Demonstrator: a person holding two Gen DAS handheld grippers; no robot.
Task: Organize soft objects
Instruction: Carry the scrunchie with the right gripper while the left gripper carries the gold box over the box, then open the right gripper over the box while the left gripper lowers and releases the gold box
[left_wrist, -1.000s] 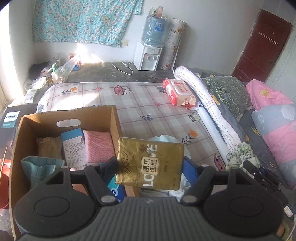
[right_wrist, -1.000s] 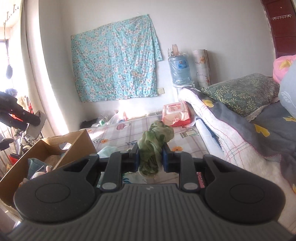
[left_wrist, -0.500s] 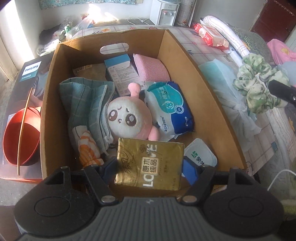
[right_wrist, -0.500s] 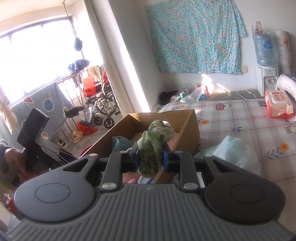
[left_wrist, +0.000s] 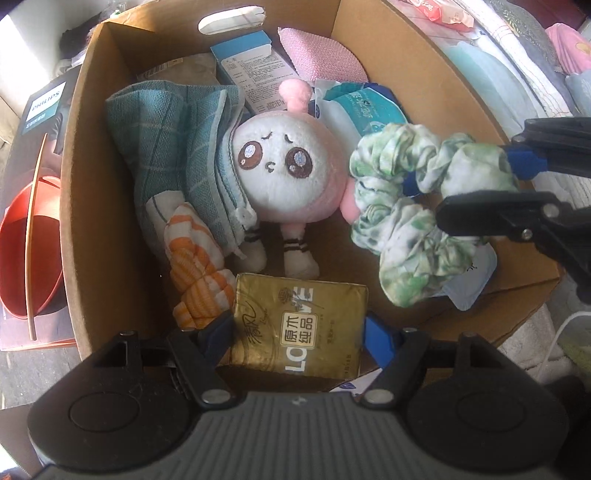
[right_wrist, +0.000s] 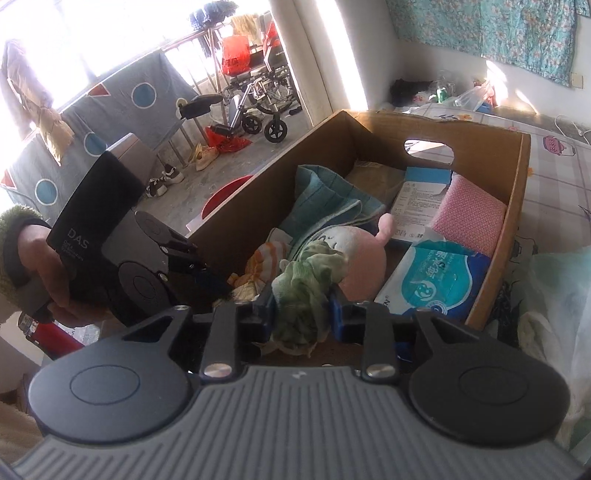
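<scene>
Scrunchie (right_wrist: 308, 291) sits between opening right gripper (right_wrist: 303, 319) over box (right_wrist: 517, 206).

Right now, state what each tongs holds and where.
Left tongs: gold tissue pack, by its side edges. Right tongs, opening: green scrunchie, still between them.

Left claw (left_wrist: 299, 328): points steeply down into the box, jaws wide, blue pads pressing both sides of the gold pack (left_wrist: 299, 325) held flat between them.
Left hand (right_wrist: 40, 266): seen in the right wrist view, wrapped round the black handle at the left edge; a green fuzzy cuff (right_wrist: 14, 229) covers the wrist.
Right claw (right_wrist: 303, 314): tilted down over the box's near edge, jaws opening, the green scrunchie (right_wrist: 306, 288) between the pads.
Right claw, left wrist view (left_wrist: 476, 173): reaches in from the right edge, fingers (left_wrist: 495, 218) roughly level, scrunchie hanging from them.
</scene>
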